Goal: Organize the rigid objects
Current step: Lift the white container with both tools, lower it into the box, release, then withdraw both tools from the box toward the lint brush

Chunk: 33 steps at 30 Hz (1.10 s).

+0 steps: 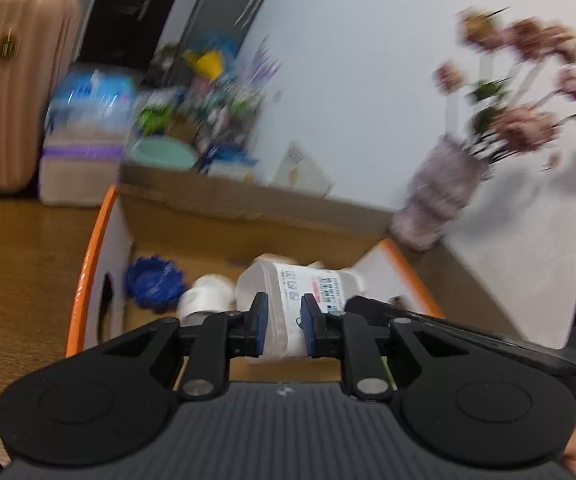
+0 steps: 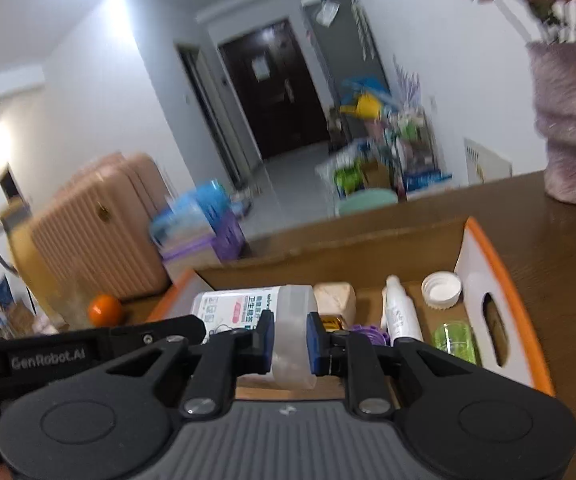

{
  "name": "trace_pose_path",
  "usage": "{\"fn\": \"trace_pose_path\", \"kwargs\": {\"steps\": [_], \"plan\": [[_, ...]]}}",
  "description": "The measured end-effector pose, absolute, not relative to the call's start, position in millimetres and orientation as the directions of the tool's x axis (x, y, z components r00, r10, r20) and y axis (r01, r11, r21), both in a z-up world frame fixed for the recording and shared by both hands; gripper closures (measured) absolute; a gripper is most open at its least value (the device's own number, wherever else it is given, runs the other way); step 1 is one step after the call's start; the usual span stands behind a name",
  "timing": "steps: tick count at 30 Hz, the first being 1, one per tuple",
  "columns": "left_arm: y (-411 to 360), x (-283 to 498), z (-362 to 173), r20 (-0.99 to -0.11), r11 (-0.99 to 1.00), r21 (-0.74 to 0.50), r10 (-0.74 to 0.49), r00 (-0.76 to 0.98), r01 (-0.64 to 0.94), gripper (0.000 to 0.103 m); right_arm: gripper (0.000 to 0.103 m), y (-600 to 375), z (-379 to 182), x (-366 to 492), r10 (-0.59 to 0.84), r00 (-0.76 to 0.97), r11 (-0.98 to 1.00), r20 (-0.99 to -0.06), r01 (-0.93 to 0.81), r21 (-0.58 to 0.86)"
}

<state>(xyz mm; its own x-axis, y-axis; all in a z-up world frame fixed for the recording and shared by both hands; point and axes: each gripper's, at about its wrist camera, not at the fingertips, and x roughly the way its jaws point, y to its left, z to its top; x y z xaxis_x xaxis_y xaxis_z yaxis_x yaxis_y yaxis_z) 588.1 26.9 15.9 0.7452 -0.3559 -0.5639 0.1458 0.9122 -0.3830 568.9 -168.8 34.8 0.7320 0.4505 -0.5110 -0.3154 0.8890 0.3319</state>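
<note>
A translucent white plastic jar with a printed label (image 1: pixel 288 304) lies on its side over the cardboard box (image 1: pixel 248 220) with orange-edged white flaps. My left gripper (image 1: pixel 284 326) is shut on one end of the jar. My right gripper (image 2: pixel 289 340) is shut on the other end of the same jar (image 2: pixel 288 320). The other gripper's black body shows at each view's edge. In the box lie a blue ridged lid (image 1: pixel 152 284), a white cap (image 2: pixel 441 290), a white spray bottle (image 2: pixel 399 316), a green clear cup (image 2: pixel 455 340), a beige block (image 2: pixel 335 300) and a purple piece (image 2: pixel 367 334).
The box sits on a brown wooden table (image 2: pixel 547 264). A pink-grey vase with flowers (image 2: pixel 567 132) stands at the table's far right. An orange ball (image 2: pixel 104 310) lies left of the box. A pink suitcase (image 2: pixel 100 228) and cluttered bags stand on the floor beyond.
</note>
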Motion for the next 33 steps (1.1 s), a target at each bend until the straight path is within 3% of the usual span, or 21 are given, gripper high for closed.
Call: {"fn": "trace_pose_path", "kwargs": {"steps": [5, 12, 17, 22, 25, 27, 32, 33], "plan": [[22.1, 612.0, -13.9, -0.669, 0.935, -0.351, -0.291, 0.684, 0.055, 0.085, 0.087, -151.6, -0.6, 602.7, 0.424, 0.662, 0.905, -0.617, -0.294, 0.307], [22.3, 613.1, -16.0, -0.694, 0.940, -0.342, -0.263, 0.671, 0.014, 0.083, 0.085, -138.0, -3.0, 605.6, 0.380, 0.659, 0.924, -0.649, -0.301, 0.235], [35.7, 587.6, 23.2, -0.649, 0.953, -0.302, -0.200, 0.734, -0.008, 0.062, 0.084, -153.0, 27.0, 591.9, 0.364, 0.690, 0.931, -0.625, -0.292, 0.220], [40.0, 545.3, 67.5, -0.602, 0.975, -0.224, -0.126, 0.788, -0.015, 0.052, 0.082, -171.1, 70.3, 559.8, 0.342, 0.727, 0.938, -0.595, -0.299, 0.174], [38.8, 513.0, 89.7, -0.564, 0.985, -0.173, -0.093, 0.820, -0.007, 0.043, 0.069, -182.1, 96.7, 530.0, 0.310, 0.762, 0.947, -0.569, -0.302, 0.112], [35.9, 489.8, 100.7, -0.516, 0.993, -0.121, -0.056, 0.855, -0.008, 0.025, 0.062, -189.3, 109.9, 510.1, 0.296, 0.784, 0.951, -0.545, -0.296, 0.091], [31.9, 425.0, 111.9, -0.382, 1.000, -0.022, -0.016, 0.924, 0.008, 0.009, 0.024, -211.8, 130.1, 452.4, 0.256, 0.859, 0.964, -0.442, -0.263, 0.047], [32.3, 413.1, 111.6, -0.354, 1.000, -0.021, 0.001, 0.935, -0.009, 0.006, 0.021, -216.7, 131.6, 441.6, 0.248, 0.877, 0.967, -0.411, -0.249, 0.051]]}}
